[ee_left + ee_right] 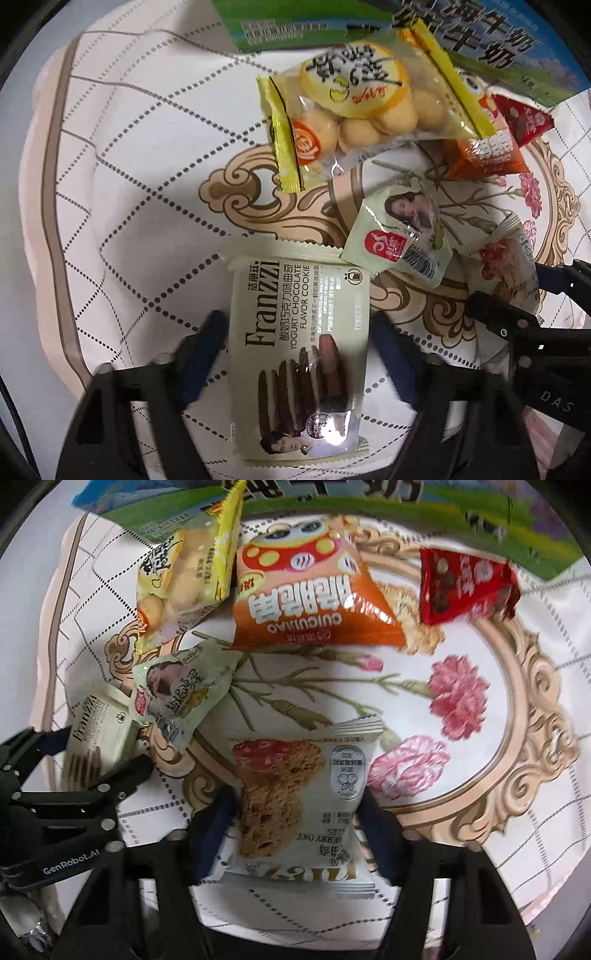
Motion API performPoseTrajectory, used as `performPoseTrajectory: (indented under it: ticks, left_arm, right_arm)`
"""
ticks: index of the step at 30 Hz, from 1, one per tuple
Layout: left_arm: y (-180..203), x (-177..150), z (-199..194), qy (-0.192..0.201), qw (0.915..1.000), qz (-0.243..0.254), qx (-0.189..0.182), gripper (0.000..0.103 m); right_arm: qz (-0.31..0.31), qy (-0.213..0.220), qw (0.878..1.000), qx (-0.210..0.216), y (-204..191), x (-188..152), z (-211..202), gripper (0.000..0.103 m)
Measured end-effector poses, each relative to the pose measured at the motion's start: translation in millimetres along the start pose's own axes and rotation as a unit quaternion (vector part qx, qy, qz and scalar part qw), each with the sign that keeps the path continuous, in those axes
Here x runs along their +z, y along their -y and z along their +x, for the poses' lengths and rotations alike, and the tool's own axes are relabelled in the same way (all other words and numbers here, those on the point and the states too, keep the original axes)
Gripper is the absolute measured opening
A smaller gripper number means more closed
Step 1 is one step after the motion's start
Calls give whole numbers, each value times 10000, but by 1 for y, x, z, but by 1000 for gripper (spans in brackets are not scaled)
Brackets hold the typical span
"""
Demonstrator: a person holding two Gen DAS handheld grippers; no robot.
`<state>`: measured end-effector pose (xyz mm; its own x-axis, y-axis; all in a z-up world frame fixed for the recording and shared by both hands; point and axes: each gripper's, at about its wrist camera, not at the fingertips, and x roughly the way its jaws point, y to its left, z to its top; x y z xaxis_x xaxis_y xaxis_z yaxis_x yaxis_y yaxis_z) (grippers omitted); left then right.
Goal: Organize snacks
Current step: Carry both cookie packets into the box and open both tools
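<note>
Cookie packet (299, 354) between left claw (299, 332) pads (pinched)

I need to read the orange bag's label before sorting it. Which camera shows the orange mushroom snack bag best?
The right wrist view: the orange bag lies whole and unobstructed, print readable. In the left wrist view the orange bag shows only partly at the edge, behind the yellow bread pack.

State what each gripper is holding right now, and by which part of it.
Left gripper: closed on the Franzzi cookie pack, across its two long side edges near the middle. Right gripper: closed on the oat bar pack, across its sides at mid-length.
</note>
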<state>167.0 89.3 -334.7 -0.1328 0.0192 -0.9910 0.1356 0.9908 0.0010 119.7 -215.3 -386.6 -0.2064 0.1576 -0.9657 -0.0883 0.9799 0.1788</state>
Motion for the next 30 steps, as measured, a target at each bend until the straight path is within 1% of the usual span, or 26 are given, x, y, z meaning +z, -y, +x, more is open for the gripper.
performPoseTrajectory:
  ticks: [1, 2, 5, 7, 9, 10, 11, 16, 18, 21, 22, 25, 26, 28, 29, 30]
  left_arm:
    - [0, -2, -3, 72, 10000, -31, 2, 57]
    - [-1, -4, -7, 138, 9998, -92, -54, 57]
    - [-1, -13, -18, 306, 9990, -179, -262, 56]
    - [-1, -21, -28, 441, 9983, -210, -328, 56]
    - [1, -28, -41, 624, 9965, -281, -479, 56]
    - [1, -30, -49, 711, 9952, -348, -583, 56]
    - [0, -33, -61, 843, 9926, -436, -763, 56]
    - [-1, -31, -122, 1464, 9799, -588, -1221, 56]
    - [0, -20, -148, 1643, 9760, -506, -1337, 56]
    - [8, 13, -180, 1872, 9715, -374, -1408, 56]
    - [11, 26, -185, 1925, 9706, -346, -1404, 56]
    - [12, 64, -204, 2038, 9685, -285, -1401, 56]
    - [11, 83, -209, 2035, 9689, -265, -1381, 56]
    - [8, 114, -213, 1956, 9699, -269, -1422, 56]
    - [7, 131, -212, 1904, 9708, -275, -1431, 56]
    - [6, 142, -213, 1859, 9721, -262, -1408, 56]
  right_arm:
    - [-15, 30, 10000, -7, -1, -1, -1, 65]
    - [-41, 75, 10000, -47, -1, -3, -2, 63]
    - [-129, 231, 9996, -69, -3, -9, -10, 61]
    - [-154, 359, 9992, 16, -3, -17, -20, 61]
    - [-157, 505, 9985, 155, -1, -23, -34, 61]
    - [-143, 596, 9977, 275, 1, -26, -44, 61]
    - [-138, 678, 9969, 379, 2, -28, -53, 61]
    - [-57, 1119, 9904, 806, 11, -30, -108, 61]
    - [-37, 1331, 9863, 975, 15, -27, -134, 61]
    - [-3, 1638, 9790, 1215, 23, -13, -173, 61]
    - [21, 1730, 9769, 1251, 26, -5, -184, 61]
    - [61, 1943, 9735, 1205, 29, 23, -209, 61]
    - [75, 2010, 9726, 1163, 31, 35, -217, 61]
    - [92, 2069, 9729, 1030, 31, 61, -227, 61]
    - [112, 2086, 9736, 923, 34, 80, -231, 61]
    - [130, 2088, 9742, 852, 39, 94, -233, 61]
